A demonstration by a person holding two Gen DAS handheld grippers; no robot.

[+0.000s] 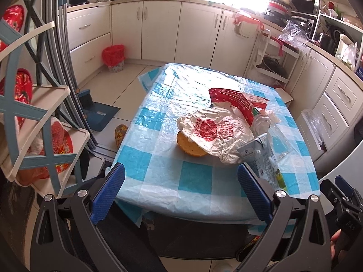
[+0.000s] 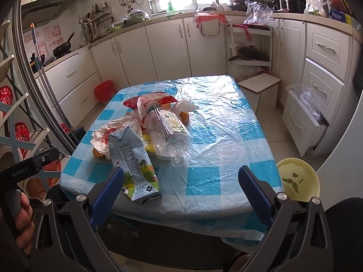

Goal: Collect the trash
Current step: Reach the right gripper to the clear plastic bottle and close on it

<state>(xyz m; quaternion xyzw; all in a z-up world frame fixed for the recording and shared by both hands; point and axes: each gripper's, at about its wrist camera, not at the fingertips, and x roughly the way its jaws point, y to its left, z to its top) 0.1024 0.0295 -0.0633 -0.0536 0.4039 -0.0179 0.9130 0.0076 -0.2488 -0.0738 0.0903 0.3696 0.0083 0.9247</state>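
both tongs, left gripper (image 1: 181,190) and right gripper (image 2: 181,190), gape wide and empty. the near carton (image 2: 133,165) overhangs the table (image 2: 226,136) edge; a clumsy nudge could tip it off.

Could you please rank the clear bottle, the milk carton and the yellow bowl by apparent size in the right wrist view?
1. Clear bottle and milk carton: look alike, and the carton lies nearer, so unranked.
2. Yellow bowl: smallest.
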